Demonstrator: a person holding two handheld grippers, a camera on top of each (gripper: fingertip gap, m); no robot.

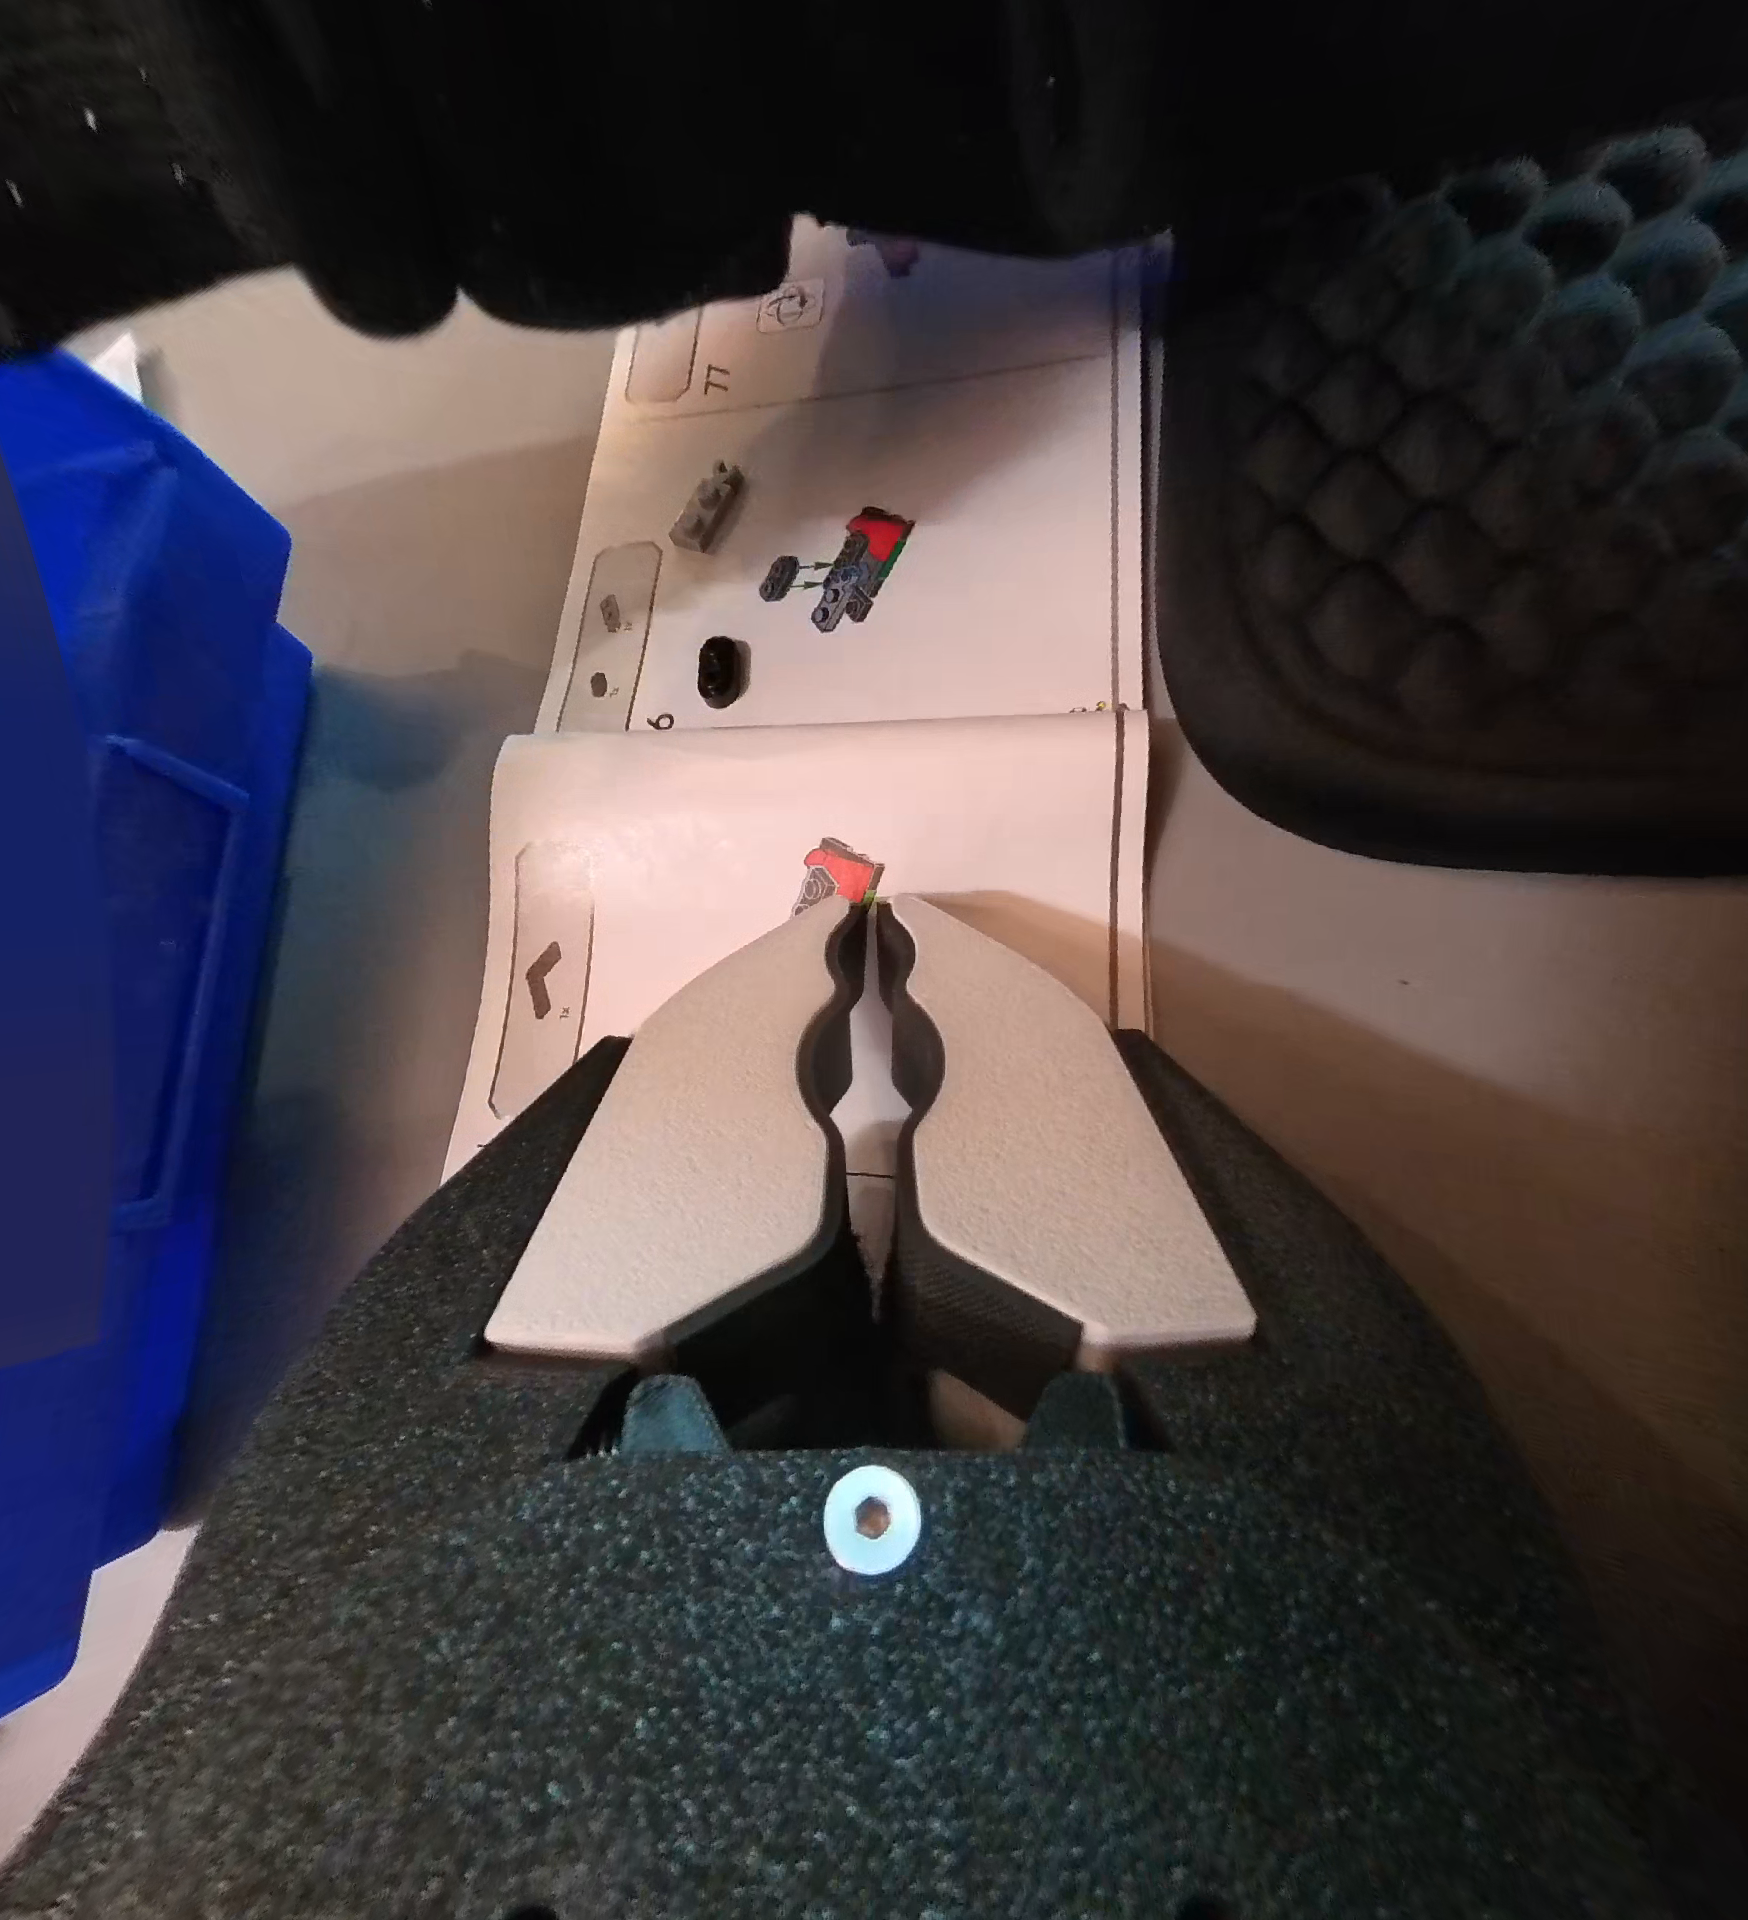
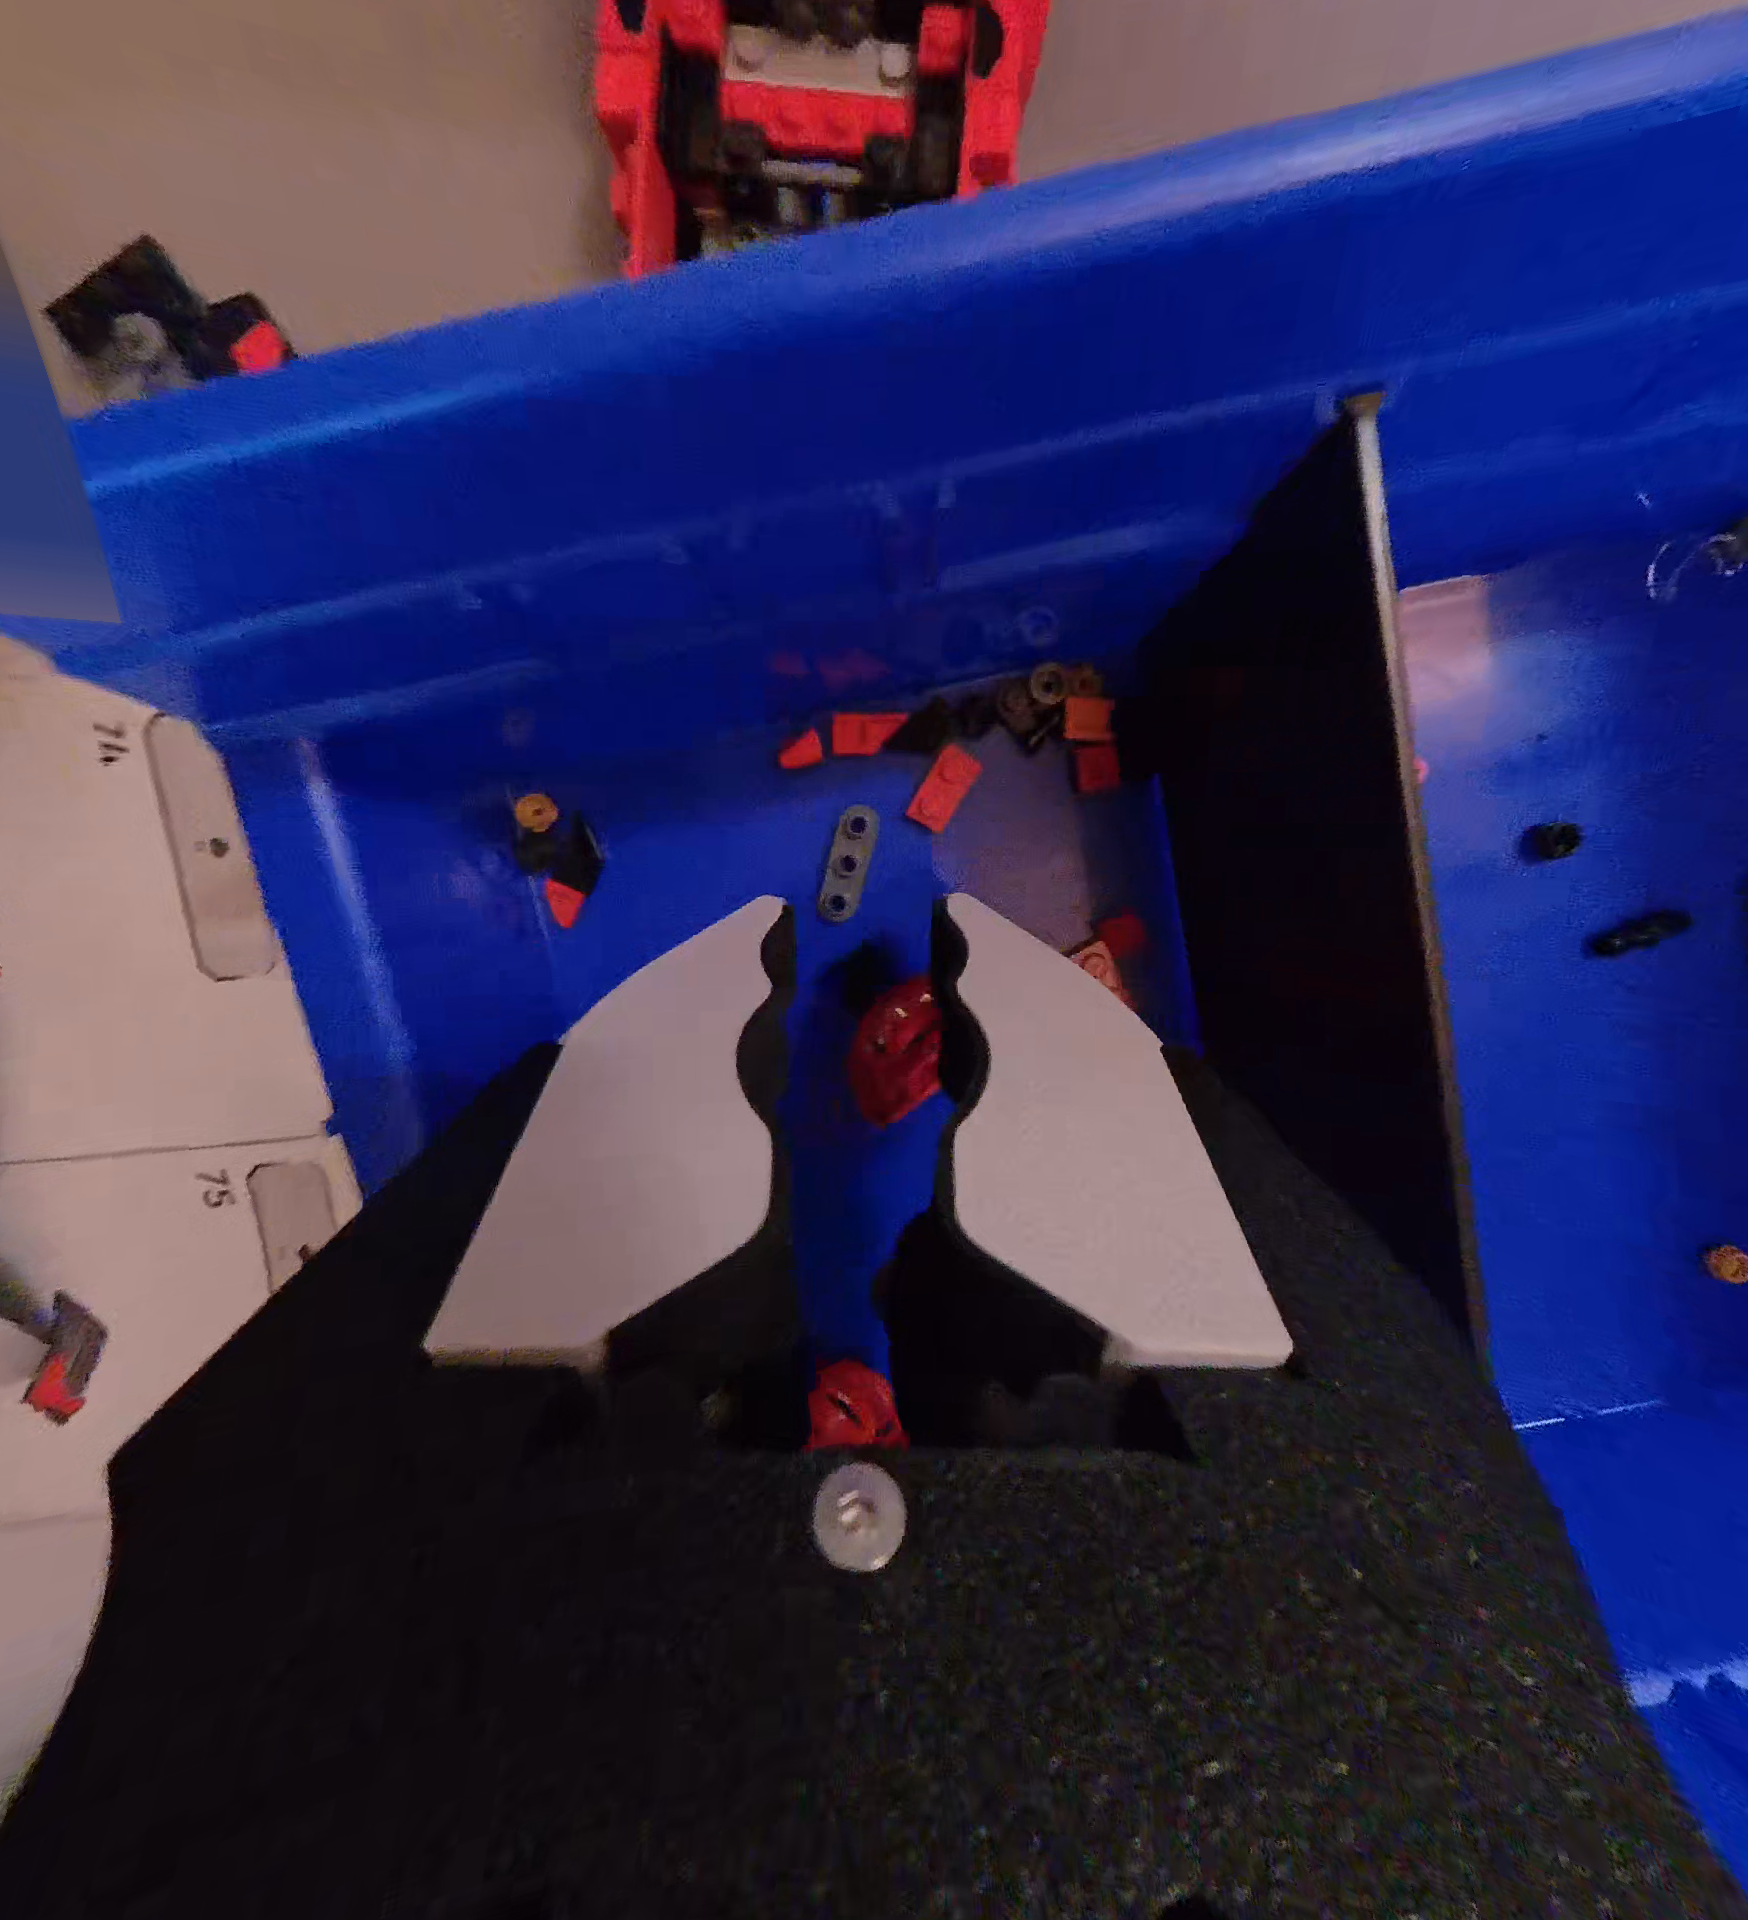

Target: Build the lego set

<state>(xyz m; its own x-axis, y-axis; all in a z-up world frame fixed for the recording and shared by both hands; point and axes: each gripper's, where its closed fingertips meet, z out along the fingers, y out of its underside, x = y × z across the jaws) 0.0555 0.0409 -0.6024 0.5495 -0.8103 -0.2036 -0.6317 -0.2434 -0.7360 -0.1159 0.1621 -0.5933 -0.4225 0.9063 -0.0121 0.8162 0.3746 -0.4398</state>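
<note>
blue plastic walls of the parts bin [image 2: 849, 436] close round the right gripper [image 2: 865, 914], which hangs inside the bin's left compartment with its jaws narrowly parted and nothing held; a domed red piece [image 2: 896, 1049] lies on the bin floor in the gap, close against the right jaw. the step in hand looks like picking a part for the build, so the better way is to centre the gap over the one piece wanted, come straight down, and shut only when both jaws flank it, since a small rounded part against one jaw may skid off when pinched. a grey three-hole beam [image 2: 846, 862] lies just beyond the tips, and a cluster of red and black pieces [image 2: 963, 727] sits against the far wall, too blurred to count. one black divider [image 2: 1296, 883] splits the bin into two compartments. beyond the bin stands the half-built red model [image 2: 808, 114], on the worktop [image 2: 382, 156], with one small black and red sub-assembly [image 2: 169, 317] near it. the left gripper [image 1: 872, 909] rests over the open instruction booklet [image 1: 1005, 644], jaws nearly closed and gripping nothing; two loose parts lie on the page, one grey piece [image 1: 709, 506] and one black oval link [image 1: 720, 670]. a dark bumpy pad [image 1: 1535, 499] lies beside the booklet.
</note>
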